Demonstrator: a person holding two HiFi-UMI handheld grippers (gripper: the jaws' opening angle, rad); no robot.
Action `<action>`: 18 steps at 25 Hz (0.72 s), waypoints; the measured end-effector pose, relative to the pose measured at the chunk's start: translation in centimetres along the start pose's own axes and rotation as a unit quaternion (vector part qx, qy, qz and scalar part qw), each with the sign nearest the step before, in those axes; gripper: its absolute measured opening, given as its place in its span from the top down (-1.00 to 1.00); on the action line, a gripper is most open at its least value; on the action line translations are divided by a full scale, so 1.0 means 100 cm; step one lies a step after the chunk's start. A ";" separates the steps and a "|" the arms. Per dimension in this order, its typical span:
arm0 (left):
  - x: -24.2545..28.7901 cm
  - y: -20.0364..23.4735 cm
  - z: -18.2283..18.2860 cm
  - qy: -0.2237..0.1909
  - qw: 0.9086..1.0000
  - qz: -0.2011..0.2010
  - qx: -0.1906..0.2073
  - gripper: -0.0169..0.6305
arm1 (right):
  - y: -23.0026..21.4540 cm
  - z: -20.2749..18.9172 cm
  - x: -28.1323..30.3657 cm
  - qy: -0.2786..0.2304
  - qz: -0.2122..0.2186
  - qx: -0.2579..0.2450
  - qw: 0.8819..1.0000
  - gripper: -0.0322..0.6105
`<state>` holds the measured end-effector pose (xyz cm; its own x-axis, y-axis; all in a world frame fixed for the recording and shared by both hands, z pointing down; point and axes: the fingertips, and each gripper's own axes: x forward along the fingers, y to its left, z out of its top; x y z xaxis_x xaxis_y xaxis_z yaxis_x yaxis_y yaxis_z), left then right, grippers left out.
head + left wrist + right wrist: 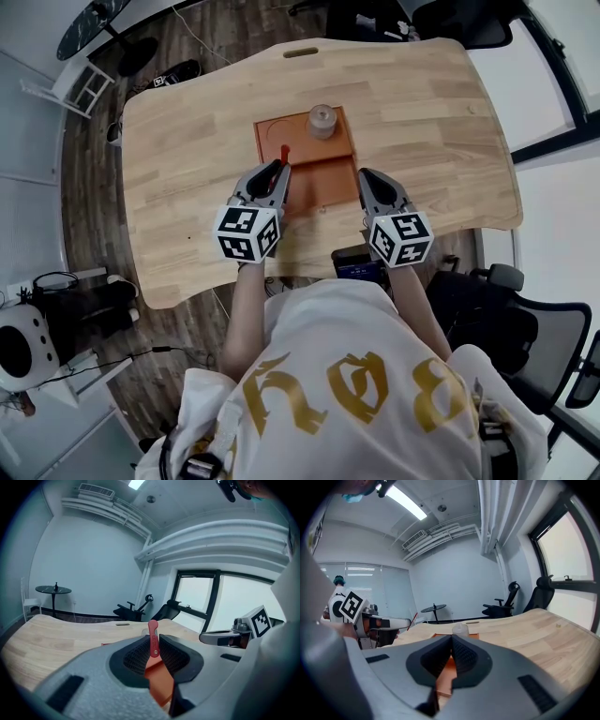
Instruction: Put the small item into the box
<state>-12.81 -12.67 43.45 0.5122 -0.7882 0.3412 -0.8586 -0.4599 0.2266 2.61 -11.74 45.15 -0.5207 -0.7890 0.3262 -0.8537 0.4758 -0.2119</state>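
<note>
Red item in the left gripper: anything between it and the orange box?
Nothing visible. The left gripper, shut on the red item, is over the near left part of the orange box. The small bottle stands at the box's far edge, clear of it; the right gripper, shut, sits off right.

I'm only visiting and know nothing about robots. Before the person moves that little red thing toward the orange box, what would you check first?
1. Grip: the left gripper is shut on the small flat red plastic strip, which stands upright between its jaws: ok.
2. Target in sight: the flat orange-brown box lies on the light wooden table, just ahead of both grippers: ok.
3. Box open to take the strip: cannot tell.
4. Obstacles: a small translucent capped bottle stands on the box's far part; the near part is bare: ok.
5. Right gripper: shut, empty, at the box's right edge, out of the way: ok.
</note>
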 end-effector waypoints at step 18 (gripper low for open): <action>0.021 0.004 -0.018 0.032 0.999 -0.007 -0.010 0.76 | -0.011 -0.008 0.010 0.014 -0.002 0.009 1.000 0.86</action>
<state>-12.08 -13.77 45.86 0.5247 -0.7537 0.3958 -0.8513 -0.4617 0.2493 3.00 -12.76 46.45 -0.5173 -0.7793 0.3537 -0.8557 0.4652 -0.2266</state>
